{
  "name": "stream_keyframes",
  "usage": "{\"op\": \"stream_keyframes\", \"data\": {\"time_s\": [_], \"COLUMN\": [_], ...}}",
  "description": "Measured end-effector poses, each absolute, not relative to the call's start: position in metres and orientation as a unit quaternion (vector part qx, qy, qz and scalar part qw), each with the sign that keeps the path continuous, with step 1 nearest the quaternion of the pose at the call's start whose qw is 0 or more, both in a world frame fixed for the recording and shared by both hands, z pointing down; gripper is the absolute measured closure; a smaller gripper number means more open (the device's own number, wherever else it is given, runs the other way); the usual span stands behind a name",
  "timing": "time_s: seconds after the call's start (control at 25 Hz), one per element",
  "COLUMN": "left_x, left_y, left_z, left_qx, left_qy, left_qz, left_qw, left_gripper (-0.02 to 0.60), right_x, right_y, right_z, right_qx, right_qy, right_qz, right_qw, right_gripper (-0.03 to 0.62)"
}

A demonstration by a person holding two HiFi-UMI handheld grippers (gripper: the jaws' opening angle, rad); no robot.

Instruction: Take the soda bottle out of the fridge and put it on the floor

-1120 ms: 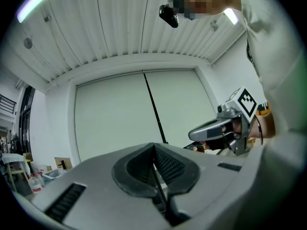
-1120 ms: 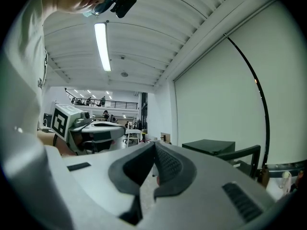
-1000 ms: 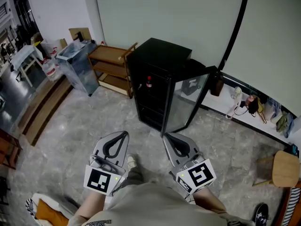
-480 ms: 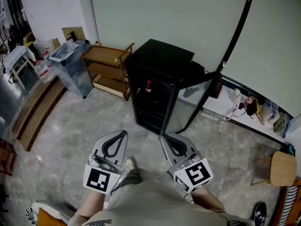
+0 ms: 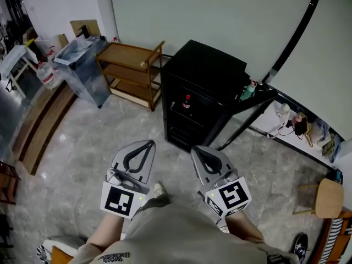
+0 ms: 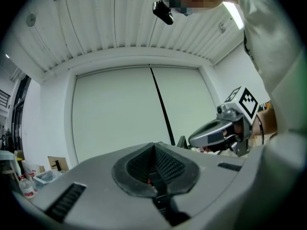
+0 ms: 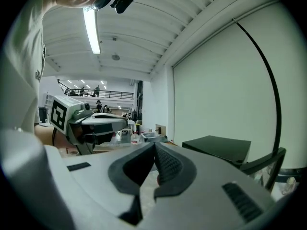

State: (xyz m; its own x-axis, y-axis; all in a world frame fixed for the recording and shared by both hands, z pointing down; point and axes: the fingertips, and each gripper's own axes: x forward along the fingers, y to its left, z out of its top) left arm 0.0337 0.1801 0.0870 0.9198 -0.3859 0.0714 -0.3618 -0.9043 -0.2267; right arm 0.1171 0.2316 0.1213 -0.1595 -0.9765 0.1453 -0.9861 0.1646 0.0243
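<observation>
A soda bottle (image 5: 186,102) with a red cap stands on a shelf inside the black fridge (image 5: 206,70), whose glass door (image 5: 254,106) stands open to the right. My left gripper (image 5: 144,146) is shut and empty, held level over the floor in front of the fridge. Beside it my right gripper (image 5: 201,150) is shut too, with nothing in it. Both tips point toward the fridge, a short way from it. In the left gripper view the jaws (image 6: 154,145) meet; the right gripper view shows its own jaws (image 7: 154,145) closed and the fridge (image 7: 220,148) ahead to the right.
A wooden shelf cart (image 5: 135,70) stands left of the fridge, with a clear bin (image 5: 83,67) further left. A low ledge with small items (image 5: 294,125) runs along the right wall. A wooden stool (image 5: 328,198) is at the right. The floor (image 5: 82,147) is grey stone.
Both grippers and the view have moved forward toward the fridge, which now looks nearer. The door now shows edge-on. Both grippers stay shut.
</observation>
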Motion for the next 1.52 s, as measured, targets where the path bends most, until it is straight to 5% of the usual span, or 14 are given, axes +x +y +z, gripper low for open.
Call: {"op": "stream_keyframes", "data": {"time_s": [0.72, 1.4, 1.52], "left_x": [0.017, 0.077, 0.091], "left_y": [0.024, -0.037, -0.047], "left_z": [0.112, 0.14, 0.15], "left_qx": [-0.985, -0.975, -0.973], "left_qy": [0.162, 0.203, 0.209], "left_qz": [-0.041, -0.076, -0.084], "left_qw": [0.051, 0.047, 0.041], "left_gripper": [0.575, 0.575, 0.575], "right_x": [0.113, 0.214, 0.233], "right_y": [0.082, -0.004, -0.019], "right_z": [0.147, 0.238, 0.261], "right_qx": [0.688, 0.702, 0.704], "right_qy": [-0.717, -0.696, -0.691], "right_qz": [0.055, 0.099, 0.119], "right_qw": [0.101, 0.118, 0.114], "right_gripper": [0.597, 0.594, 0.529]}}
